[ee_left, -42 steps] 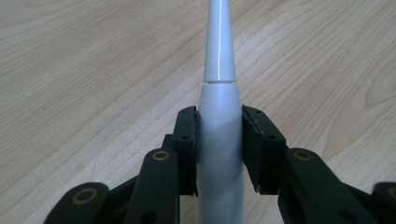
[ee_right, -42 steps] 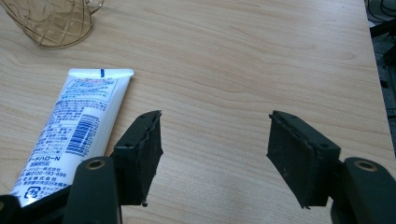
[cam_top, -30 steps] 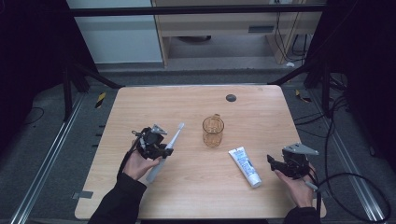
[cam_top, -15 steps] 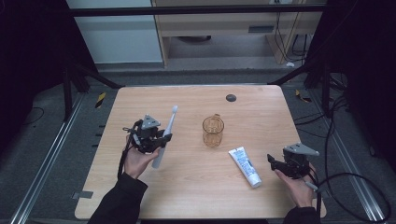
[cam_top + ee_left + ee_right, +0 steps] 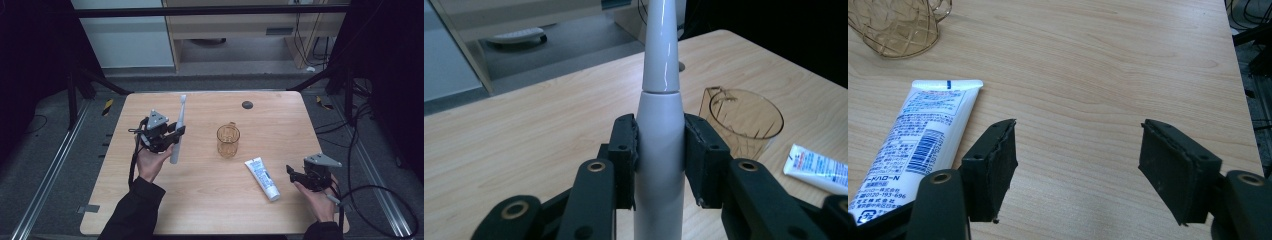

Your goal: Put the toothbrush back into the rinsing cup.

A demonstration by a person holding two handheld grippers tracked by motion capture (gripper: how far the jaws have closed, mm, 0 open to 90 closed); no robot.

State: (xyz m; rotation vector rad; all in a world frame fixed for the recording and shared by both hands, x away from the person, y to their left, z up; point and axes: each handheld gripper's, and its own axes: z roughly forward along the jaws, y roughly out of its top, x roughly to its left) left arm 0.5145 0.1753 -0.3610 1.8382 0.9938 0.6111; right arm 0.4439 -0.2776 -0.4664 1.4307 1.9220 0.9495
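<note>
Over the table's left half, our left gripper (image 5: 175, 135) clamps the white electric toothbrush (image 5: 178, 127) by its handle, apparently clear of the wood. Our right gripper (image 5: 1078, 170), jaws just widened and holding nothing, rests beside the toothpaste tube (image 5: 262, 178), near the amber cup (image 5: 228, 140).

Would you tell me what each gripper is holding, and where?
The left gripper clamps the electric toothbrush on its upper handle. The right gripper holds nothing.
</note>
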